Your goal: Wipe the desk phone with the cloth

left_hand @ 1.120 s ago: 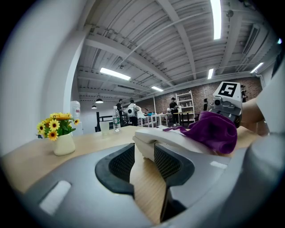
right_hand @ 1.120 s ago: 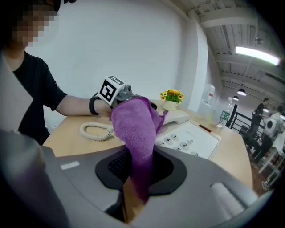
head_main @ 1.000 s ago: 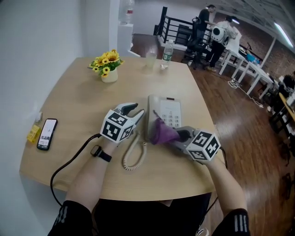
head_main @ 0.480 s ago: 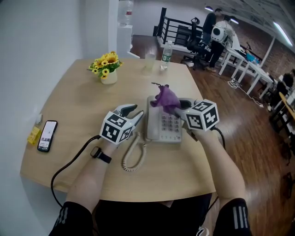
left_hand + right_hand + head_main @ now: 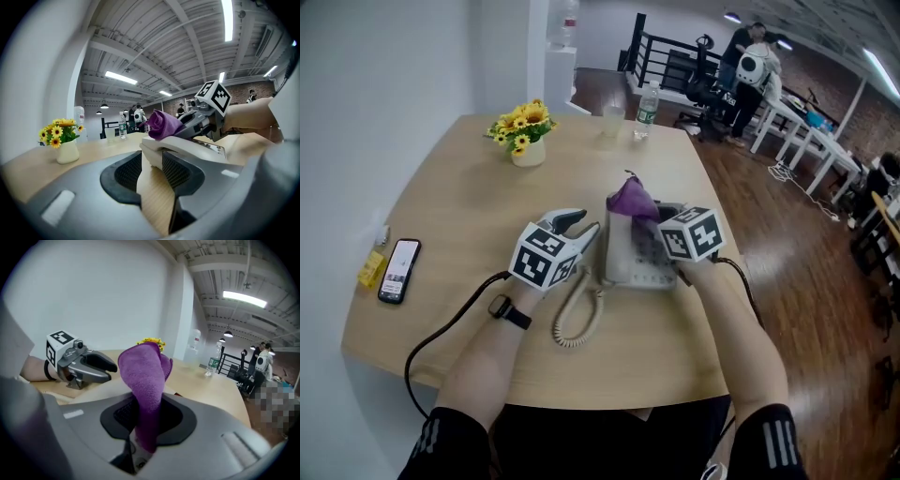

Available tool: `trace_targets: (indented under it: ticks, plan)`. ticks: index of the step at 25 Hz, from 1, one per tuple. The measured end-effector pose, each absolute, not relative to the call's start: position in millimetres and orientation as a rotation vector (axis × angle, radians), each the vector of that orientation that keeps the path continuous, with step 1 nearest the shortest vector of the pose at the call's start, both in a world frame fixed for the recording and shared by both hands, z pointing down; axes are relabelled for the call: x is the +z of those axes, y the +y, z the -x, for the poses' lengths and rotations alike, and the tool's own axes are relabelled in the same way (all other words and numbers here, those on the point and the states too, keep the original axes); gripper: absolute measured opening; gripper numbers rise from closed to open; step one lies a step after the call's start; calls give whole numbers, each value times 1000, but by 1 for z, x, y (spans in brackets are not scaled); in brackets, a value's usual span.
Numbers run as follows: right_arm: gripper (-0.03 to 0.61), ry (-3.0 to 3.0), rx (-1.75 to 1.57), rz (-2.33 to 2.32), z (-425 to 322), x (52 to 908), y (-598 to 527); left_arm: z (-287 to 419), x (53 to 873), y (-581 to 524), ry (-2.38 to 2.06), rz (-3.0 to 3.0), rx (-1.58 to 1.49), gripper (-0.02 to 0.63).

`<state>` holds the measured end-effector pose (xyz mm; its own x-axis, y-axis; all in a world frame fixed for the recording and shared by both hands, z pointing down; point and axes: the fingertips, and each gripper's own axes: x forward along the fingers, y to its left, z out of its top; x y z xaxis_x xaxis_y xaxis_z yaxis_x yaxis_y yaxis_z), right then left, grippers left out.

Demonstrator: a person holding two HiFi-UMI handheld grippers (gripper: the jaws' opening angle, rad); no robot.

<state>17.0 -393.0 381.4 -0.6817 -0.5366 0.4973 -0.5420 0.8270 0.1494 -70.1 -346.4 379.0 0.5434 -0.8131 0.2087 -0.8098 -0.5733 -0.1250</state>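
Note:
The grey desk phone (image 5: 623,268) lies mid-table, its coiled cord (image 5: 577,319) trailing toward me. My left gripper (image 5: 584,228) is at the phone's left edge; in the left gripper view its jaws (image 5: 151,161) stand close together with the phone's white edge (image 5: 151,165) between the pads. My right gripper (image 5: 652,217) hovers over the keypad, shut on a bunched purple cloth (image 5: 630,199) that rests on the phone's far end. The cloth (image 5: 143,371) fills the right jaws' gap. The cloth (image 5: 161,125) and right gripper (image 5: 192,123) also show above the phone (image 5: 187,147).
A smartphone (image 5: 397,271) and a small yellow item (image 5: 369,270) lie by the table's left edge. A sunflower vase (image 5: 523,141), a glass (image 5: 610,120) and a water bottle (image 5: 646,105) stand at the far side. People stand by desks (image 5: 750,66) behind.
My right gripper carried the cloth from the phone's near end up to its far end, then shifted slightly left over the keypad. The left gripper stayed at the phone's left edge.

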Motion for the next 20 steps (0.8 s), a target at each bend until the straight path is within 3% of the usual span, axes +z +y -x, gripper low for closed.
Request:
trace_targets:
  ticks: [20]
  plan:
    - [83,-2422,-281,-455,-43,416,-237,70,381,-345,1448,2752,-386,129]
